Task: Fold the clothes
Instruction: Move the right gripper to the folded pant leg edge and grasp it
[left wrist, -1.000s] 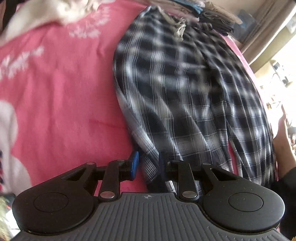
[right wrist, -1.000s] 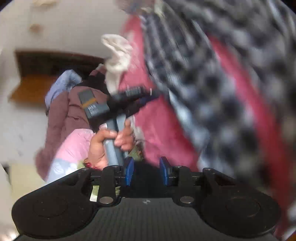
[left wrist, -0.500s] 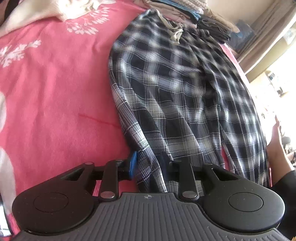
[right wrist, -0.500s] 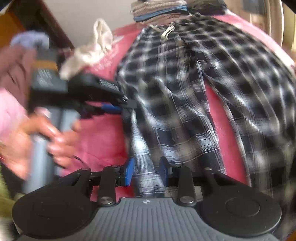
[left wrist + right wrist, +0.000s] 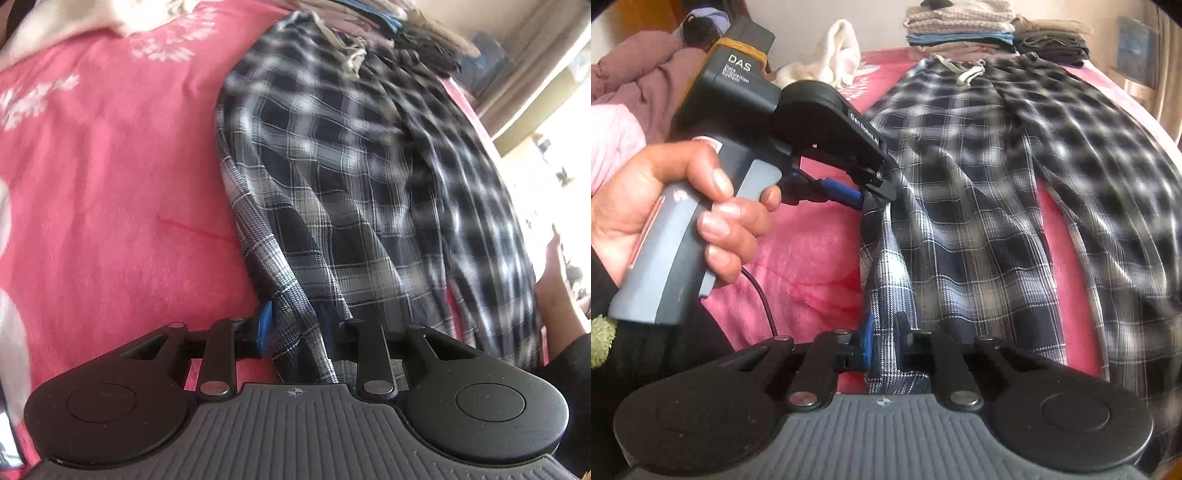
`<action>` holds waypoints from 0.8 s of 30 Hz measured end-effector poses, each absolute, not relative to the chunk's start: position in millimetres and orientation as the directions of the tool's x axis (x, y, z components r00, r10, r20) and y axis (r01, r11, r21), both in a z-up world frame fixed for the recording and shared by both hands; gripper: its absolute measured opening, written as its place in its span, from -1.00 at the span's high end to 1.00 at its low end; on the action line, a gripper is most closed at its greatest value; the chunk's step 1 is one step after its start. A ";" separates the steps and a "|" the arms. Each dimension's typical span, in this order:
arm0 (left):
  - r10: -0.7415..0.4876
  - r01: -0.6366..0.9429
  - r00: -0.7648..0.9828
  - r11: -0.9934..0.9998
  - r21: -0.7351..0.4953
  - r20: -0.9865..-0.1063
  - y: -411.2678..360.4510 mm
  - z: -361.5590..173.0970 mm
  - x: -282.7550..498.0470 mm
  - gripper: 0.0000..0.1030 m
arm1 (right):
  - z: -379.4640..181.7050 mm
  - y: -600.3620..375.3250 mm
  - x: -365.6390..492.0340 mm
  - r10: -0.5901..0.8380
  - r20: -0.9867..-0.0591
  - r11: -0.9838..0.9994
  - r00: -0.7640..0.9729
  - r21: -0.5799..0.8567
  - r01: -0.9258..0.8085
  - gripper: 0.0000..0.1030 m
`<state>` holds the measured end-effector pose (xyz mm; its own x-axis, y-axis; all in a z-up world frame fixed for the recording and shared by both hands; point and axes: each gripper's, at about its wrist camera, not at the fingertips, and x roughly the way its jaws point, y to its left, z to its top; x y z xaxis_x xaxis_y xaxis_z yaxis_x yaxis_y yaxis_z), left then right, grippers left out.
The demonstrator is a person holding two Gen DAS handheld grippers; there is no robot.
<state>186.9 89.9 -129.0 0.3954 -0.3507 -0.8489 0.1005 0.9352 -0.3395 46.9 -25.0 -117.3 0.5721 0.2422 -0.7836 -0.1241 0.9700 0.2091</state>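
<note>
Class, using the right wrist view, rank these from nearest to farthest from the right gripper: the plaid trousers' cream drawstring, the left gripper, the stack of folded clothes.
1. The left gripper, up and left of the right gripper, at the same trouser-leg edge.
2. The cream drawstring at the waistband of the black-and-white plaid trousers, farther up the bed.
3. The stack of folded clothes, beyond the waistband at the far end.

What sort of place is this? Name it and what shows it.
Most likely a bedroom: the plaid trousers lie spread on a bed under a pink floral blanket, folded clothes are stacked at its far end, and a rumpled mauve quilt sits beside.
</note>
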 end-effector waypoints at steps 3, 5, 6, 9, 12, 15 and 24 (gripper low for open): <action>-0.316 0.094 0.401 0.948 -0.304 -0.860 90.5 -130.6 186.2 0.48 | -114.6 -25.4 46.6 0.251 -0.775 0.967 0.580 0.219 -0.127 0.66; -0.304 0.066 0.396 0.951 -0.304 -0.866 95.1 -133.0 187.5 0.48 | -112.3 -28.1 44.0 0.254 -0.761 0.967 0.598 0.222 -0.128 0.51; -0.306 0.053 0.393 0.949 -0.311 -0.867 97.7 -134.0 188.0 0.48 | -112.4 -30.6 42.1 0.259 -0.754 0.965 0.603 0.226 -0.133 0.50; -0.309 0.021 0.397 0.944 -0.328 -0.864 104.8 -134.3 188.0 0.49 | -113.6 -31.6 41.0 0.272 -0.746 0.962 0.608 0.232 -0.146 0.43; -0.288 -0.005 0.409 0.948 -0.318 -0.866 109.0 -133.4 187.7 0.53 | -122.0 -29.6 46.8 0.267 -0.751 0.964 0.604 0.218 -0.155 0.42; -0.271 -0.039 0.424 0.948 -0.317 -0.864 116.3 -132.8 187.2 0.55 | -128.9 -25.1 51.0 0.259 -0.764 0.966 0.591 0.192 -0.174 0.42; -0.400 -0.022 0.469 0.886 -0.463 -0.787 127.6 -124.9 185.7 0.37 | -130.4 -13.4 58.5 0.250 -0.782 0.966 0.571 0.156 -0.208 0.97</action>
<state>185.7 127.6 -124.9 0.4694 -0.4000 -0.7872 -0.0219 0.8860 -0.4632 58.5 -13.4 -130.4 0.5708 0.2496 -0.7822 -0.2084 0.9655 0.1560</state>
